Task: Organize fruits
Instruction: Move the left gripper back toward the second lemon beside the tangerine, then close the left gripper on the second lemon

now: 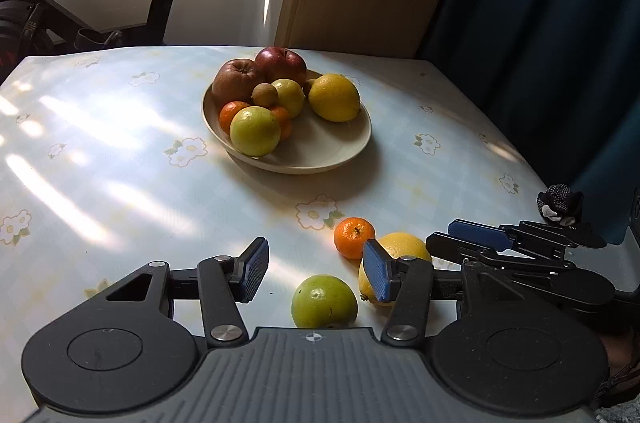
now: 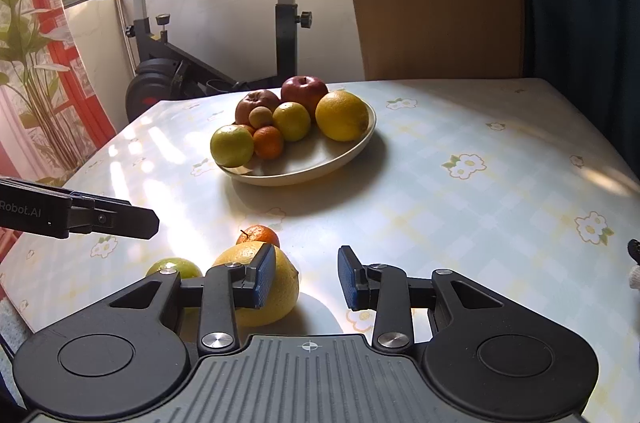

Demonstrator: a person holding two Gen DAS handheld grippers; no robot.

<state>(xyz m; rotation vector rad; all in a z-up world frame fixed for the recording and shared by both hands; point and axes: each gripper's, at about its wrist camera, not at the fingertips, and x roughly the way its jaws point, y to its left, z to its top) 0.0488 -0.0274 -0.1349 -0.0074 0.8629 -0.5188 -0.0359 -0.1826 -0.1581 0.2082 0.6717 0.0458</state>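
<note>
Sunlit floral tablecloth (image 1: pixel 120 151) carries a fruit plate (image 1: pixel 328 151) at the far centre. Three fruits lie loose nearby: green citrus (image 1: pixel 324 301), mandarin (image 1: pixel 354 237), lemon (image 2: pixel 276 287). Left gripper (image 1: pixel 316 273) is spread above the citrus and likely needs lowering next; right gripper (image 2: pixel 306 277) is spread, empty, beside the lemon.

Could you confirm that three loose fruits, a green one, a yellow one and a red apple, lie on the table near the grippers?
Not quite: the third loose fruit is a small orange mandarin, not a red apple. The left wrist view shows it beside the green fruit and yellow fruit on the table.
</note>
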